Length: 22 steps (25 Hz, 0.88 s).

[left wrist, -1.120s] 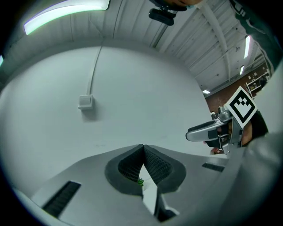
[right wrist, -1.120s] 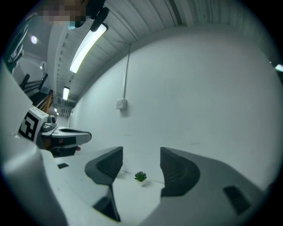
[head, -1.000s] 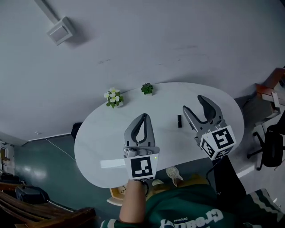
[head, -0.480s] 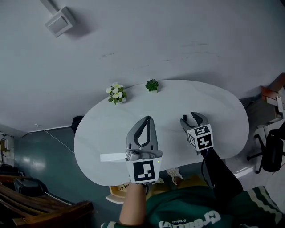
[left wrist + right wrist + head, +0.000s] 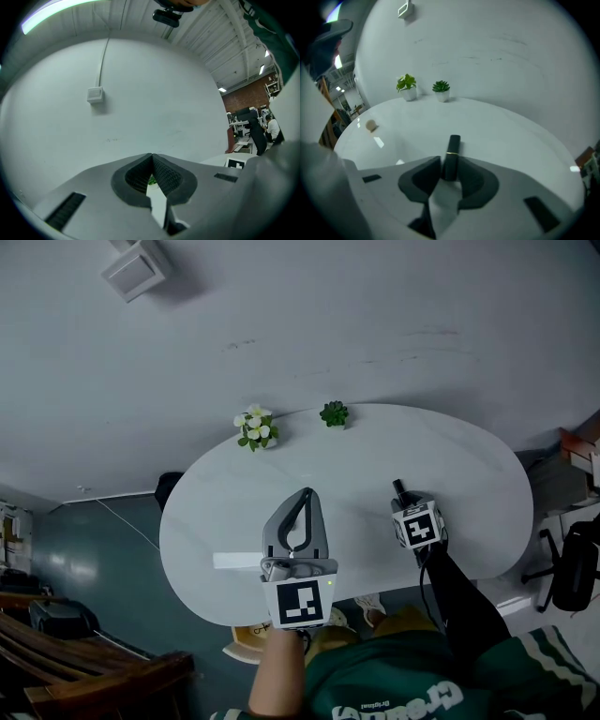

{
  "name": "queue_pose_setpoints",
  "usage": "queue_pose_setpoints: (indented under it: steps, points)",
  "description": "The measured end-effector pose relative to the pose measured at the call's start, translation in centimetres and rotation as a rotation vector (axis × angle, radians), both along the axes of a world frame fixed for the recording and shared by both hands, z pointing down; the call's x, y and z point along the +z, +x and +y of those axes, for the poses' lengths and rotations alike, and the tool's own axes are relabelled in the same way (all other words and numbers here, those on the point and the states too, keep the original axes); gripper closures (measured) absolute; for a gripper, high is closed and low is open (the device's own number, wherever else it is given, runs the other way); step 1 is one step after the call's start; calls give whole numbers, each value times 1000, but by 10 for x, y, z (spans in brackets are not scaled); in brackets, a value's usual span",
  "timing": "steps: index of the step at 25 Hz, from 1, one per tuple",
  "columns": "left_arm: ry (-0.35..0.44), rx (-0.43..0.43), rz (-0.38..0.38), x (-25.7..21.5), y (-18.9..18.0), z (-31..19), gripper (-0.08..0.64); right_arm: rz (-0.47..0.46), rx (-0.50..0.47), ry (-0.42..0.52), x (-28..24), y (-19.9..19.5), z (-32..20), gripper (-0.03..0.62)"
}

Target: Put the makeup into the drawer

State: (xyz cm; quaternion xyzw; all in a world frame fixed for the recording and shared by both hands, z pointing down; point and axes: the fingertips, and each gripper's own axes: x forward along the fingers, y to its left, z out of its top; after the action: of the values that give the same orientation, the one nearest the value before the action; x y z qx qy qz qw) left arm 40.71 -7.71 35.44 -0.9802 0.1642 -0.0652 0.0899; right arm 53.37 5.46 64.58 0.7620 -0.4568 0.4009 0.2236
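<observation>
A black lipstick (image 5: 451,157) with a gold band lies on the white oval table (image 5: 511,136). My right gripper (image 5: 450,165) points steeply down at it. Its jaws are closing, and both pads touch the tube's near end. In the head view the lipstick (image 5: 398,489) pokes out just beyond the right gripper (image 5: 406,503), whose marker cube hides the jaws. My left gripper (image 5: 306,494) hovers over the table's middle, shut and empty. In the left gripper view its tips (image 5: 152,157) meet with nothing between them.
A pot of white flowers (image 5: 255,428) and a small green succulent (image 5: 334,413) stand at the table's far edge (image 5: 422,416). A small beige round thing (image 5: 371,125) lies at the left. A white strip (image 5: 236,561) lies beside the left gripper. A black office chair (image 5: 572,563) stands at the right.
My right gripper has dropped from high above the table, tipped steeply downward, and narrowed its jaws around the lipstick. The left gripper has sunk a little.
</observation>
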Motion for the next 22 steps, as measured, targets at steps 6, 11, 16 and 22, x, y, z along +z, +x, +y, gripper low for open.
queue_pose_setpoints:
  steps: [6,11,16,22]
  points:
    - [-6,-2,5,2,-1,-2,561,-28,-92,10,-2,-8,0,492]
    - [3,-8,12,-2,-2,-3,561,87,-88,164,-51,-1,-9,492]
    - [6,-33,36,-14,-10,-4,561,225,-69,358,-135,5,-17,492]
    - [58,-52,32,-33,-17,-3,561,385,-117,538,-241,-5,-16,492]
